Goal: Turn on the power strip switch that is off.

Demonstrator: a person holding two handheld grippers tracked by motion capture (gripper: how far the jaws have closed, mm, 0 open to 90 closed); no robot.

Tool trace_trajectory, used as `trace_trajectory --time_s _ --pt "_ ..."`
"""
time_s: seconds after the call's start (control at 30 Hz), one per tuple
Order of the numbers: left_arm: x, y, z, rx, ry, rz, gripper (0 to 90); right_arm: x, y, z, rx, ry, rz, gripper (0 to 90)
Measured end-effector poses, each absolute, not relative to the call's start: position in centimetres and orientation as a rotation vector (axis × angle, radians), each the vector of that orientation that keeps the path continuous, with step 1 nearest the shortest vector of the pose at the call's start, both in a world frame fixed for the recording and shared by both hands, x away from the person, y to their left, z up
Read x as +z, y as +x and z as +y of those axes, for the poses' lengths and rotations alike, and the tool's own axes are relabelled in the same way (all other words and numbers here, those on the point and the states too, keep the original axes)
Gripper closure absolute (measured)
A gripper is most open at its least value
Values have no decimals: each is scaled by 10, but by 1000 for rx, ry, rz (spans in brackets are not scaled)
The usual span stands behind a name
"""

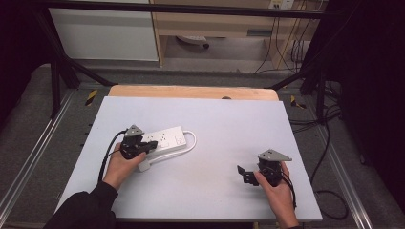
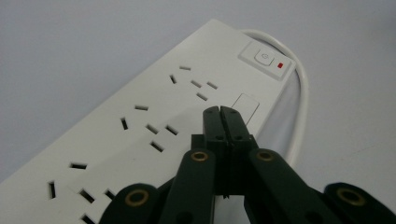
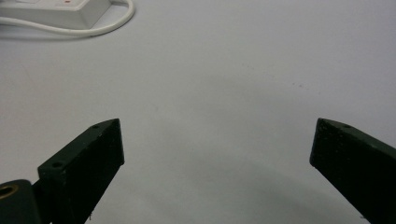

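While my left hand-held gripper (image 2: 219, 112) hovers pinched shut over the white power strip (image 1: 165, 139) lying left of centre on the worktop (image 1: 224, 138), and my right hand-held gripper (image 3: 217, 144) waits wide open, I judge the strip light, rigid and slippery, best gripped across its long sides.

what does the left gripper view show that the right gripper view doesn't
The left gripper view shows the top face of the white plastic power strip: its rows of socket slots, its square power button with a red indicator light, and the left gripper with jaws closed together over the strip. The right gripper view shows the right gripper with jaws spread wide over bare table. Both show the pale grey table surface, one end of the power strip and its looping white cable.
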State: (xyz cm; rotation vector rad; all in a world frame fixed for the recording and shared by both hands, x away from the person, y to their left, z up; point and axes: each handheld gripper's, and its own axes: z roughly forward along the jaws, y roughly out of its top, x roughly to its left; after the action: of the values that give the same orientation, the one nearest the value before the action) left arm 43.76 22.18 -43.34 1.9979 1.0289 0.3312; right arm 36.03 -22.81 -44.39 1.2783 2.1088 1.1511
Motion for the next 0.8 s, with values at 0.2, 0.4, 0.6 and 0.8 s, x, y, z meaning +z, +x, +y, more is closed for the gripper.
trace_trajectory --time_s 0.2,0.4,0.6,0.8 --pt "-434 438 222 329 1998 1029 900 -444 360 -228 1152 1281 2109 34" --pt "-434 438 222 325 1999 1029 900 -444 360 -228 1150 1278 2111 34" --pt "-434 438 223 321 1997 1030 900 -444 360 -228 1152 1280 2109 34" --pt "-434 438 223 321 2000 1027 900 -444 360 -228 1153 1283 2109 34"
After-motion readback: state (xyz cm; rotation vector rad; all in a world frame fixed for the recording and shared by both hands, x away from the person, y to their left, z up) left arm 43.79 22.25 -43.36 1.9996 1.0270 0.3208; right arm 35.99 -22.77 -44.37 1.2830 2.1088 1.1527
